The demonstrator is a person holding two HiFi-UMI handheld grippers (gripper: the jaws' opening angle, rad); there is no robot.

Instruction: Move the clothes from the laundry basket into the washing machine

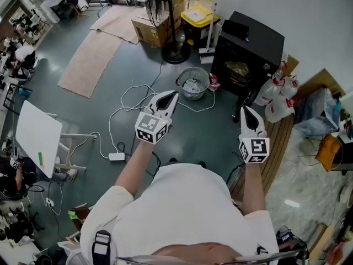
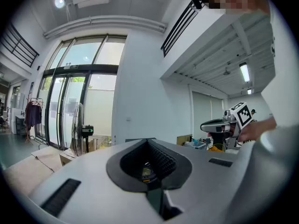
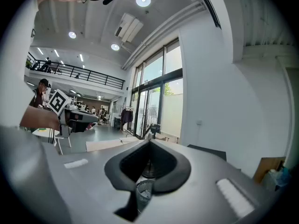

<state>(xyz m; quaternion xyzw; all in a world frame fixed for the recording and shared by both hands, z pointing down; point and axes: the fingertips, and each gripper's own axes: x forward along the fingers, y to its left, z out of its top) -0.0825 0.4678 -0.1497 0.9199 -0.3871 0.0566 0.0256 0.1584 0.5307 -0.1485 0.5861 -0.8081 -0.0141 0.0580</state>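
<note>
A round mesh laundry basket [image 1: 193, 83] stands on the grey floor with pale clothes [image 1: 192, 86] in it. The black washing machine [image 1: 249, 47] sits just to its right against the wall, and some laundry shows in its front opening. My left gripper [image 1: 169, 97] is held level in the air, short of the basket, shut and empty. My right gripper [image 1: 245, 111] hovers near the machine's front corner, also shut with nothing in it. In the right gripper view the basket [image 3: 144, 191] shows through the hollow below the closed tips [image 3: 149, 141]. The left gripper view shows its tips [image 2: 148, 140] closed, with the right gripper [image 2: 219, 125] off to the side.
A standing fan [image 1: 175, 44] is behind the basket, with a cardboard box [image 1: 150, 30] and a yellow-lidded bin [image 1: 198, 17] near it. White cables [image 1: 132, 101] and a power strip [image 1: 117, 157] lie on the floor. Plastic bags [image 1: 277, 99] sit right of the machine. A white table [image 1: 37, 137] stands at the left.
</note>
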